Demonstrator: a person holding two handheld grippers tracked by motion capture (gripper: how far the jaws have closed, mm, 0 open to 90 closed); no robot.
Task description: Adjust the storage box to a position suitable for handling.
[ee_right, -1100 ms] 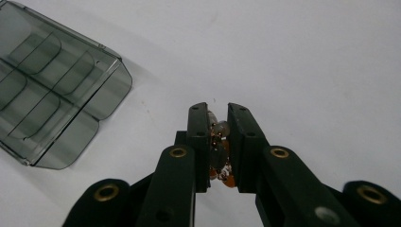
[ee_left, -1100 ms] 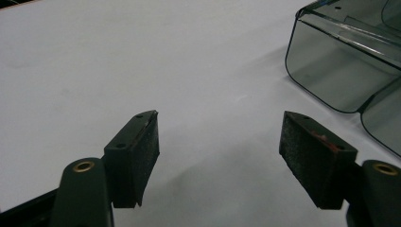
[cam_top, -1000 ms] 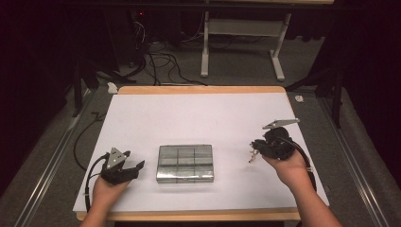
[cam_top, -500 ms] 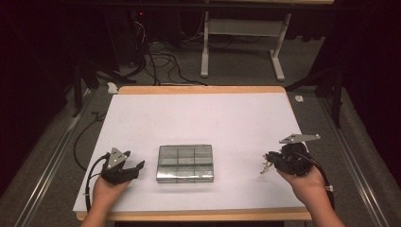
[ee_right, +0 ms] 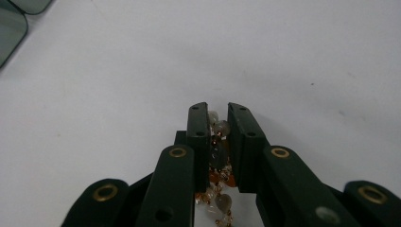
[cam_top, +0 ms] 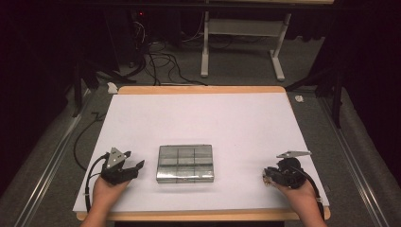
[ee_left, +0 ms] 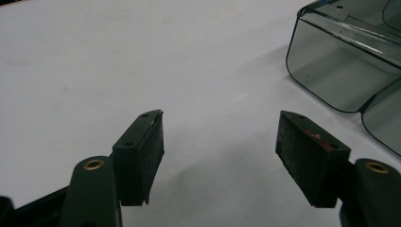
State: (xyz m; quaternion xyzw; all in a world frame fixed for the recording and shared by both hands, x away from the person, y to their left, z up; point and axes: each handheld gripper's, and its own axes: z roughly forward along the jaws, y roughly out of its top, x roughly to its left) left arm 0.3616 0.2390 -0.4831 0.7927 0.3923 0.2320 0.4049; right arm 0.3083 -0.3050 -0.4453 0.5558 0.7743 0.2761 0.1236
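Since the earlier frame the right gripper [cam_top: 267, 176] has dropped from mid-air to just above the white table [cam_top: 208, 118], well right of the clear compartment box [cam_top: 185, 163]. Its jaws pinch a beaded bracelet [ee_right: 218, 142], beads showing between the pads and dangling below. This looks like the carrying step; next the bracelet must travel left over a compartment. The left gripper [cam_top: 138, 165] rests beside the box, jaws spread but just narrowing, with nothing between them.

One clear box [cam_top: 185, 163] with six compartments, one beaded string [ee_right: 218, 142], two tools, left [cam_top: 135, 166] and right [cam_top: 266, 176], one table [cam_top: 203, 116].
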